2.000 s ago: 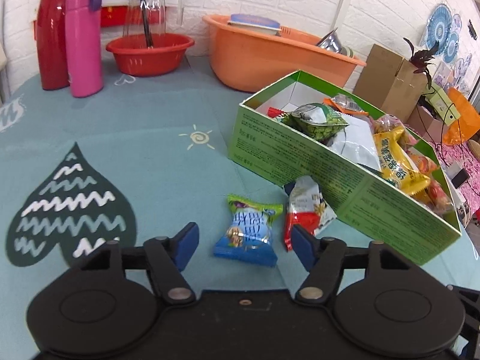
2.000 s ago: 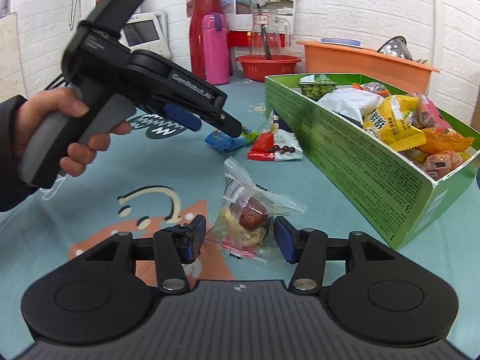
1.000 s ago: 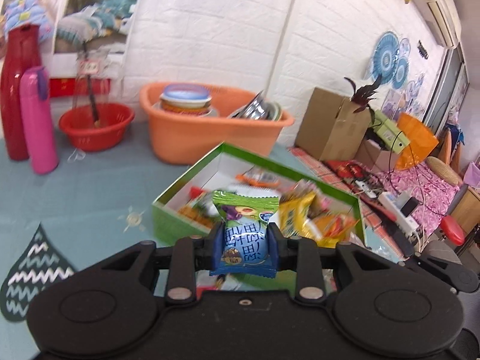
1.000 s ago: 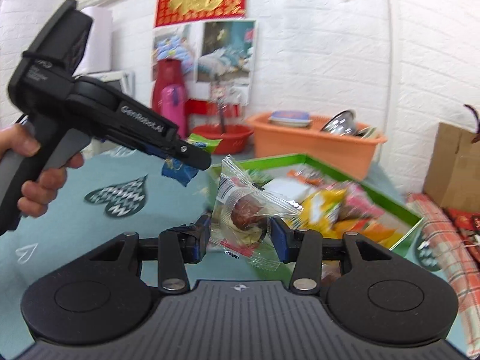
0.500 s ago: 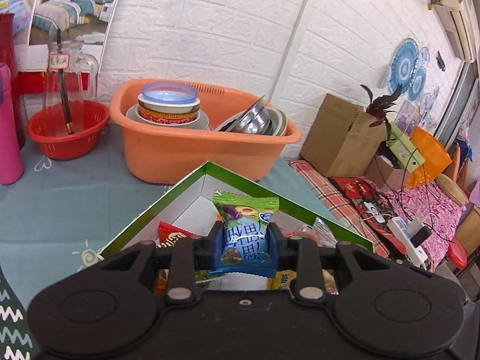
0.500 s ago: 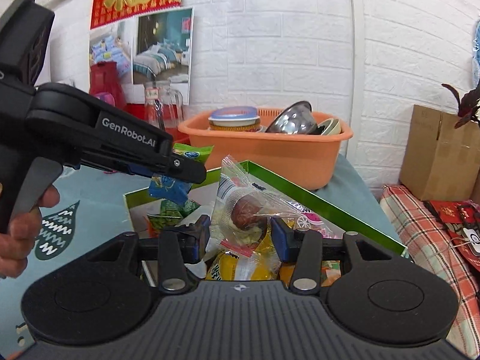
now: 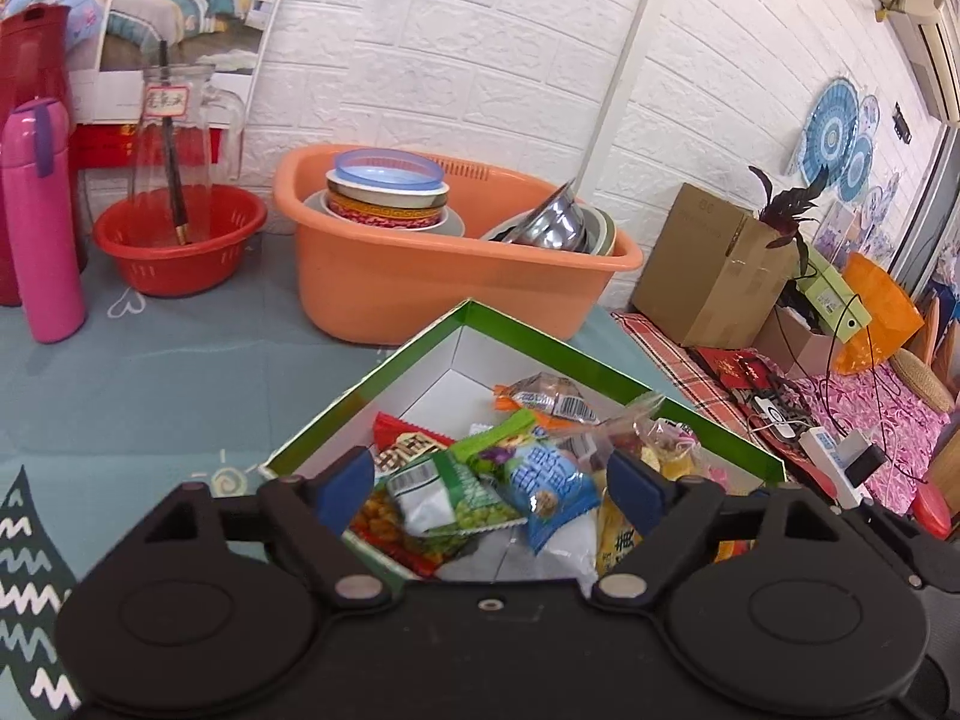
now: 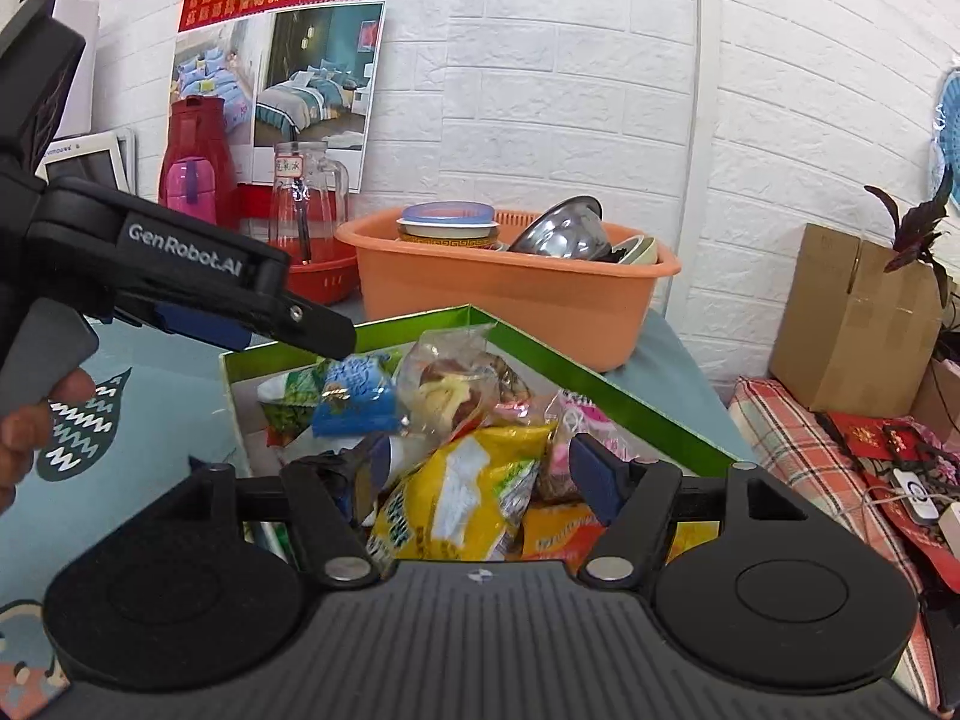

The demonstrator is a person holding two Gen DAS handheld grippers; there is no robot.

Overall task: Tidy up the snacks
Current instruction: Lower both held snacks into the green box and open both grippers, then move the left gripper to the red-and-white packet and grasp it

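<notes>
The green box (image 7: 510,323) with white inner walls holds several snack packets. My left gripper (image 7: 489,483) is open above the box; the blue-and-green snack packet (image 7: 543,483) lies loose on the pile between its fingers. My right gripper (image 8: 480,471) is open above the same box (image 8: 600,387). The clear wrapped candy packet (image 8: 456,387) lies on the pile beyond it, next to the blue packet (image 8: 354,399). A yellow packet (image 8: 462,492) lies between the right fingers, not gripped. The left gripper's body (image 8: 180,282) shows at the left of the right wrist view.
An orange basin (image 7: 444,264) of bowls stands behind the box. A red basket (image 7: 180,240) with a glass jug, a pink flask (image 7: 39,222) and a red jug stand at the back left. A cardboard box (image 7: 708,270) sits on the floor to the right.
Both grippers have opened. The blue-and-green packet and the clear candy packet have dropped from the fingers into the green box.
</notes>
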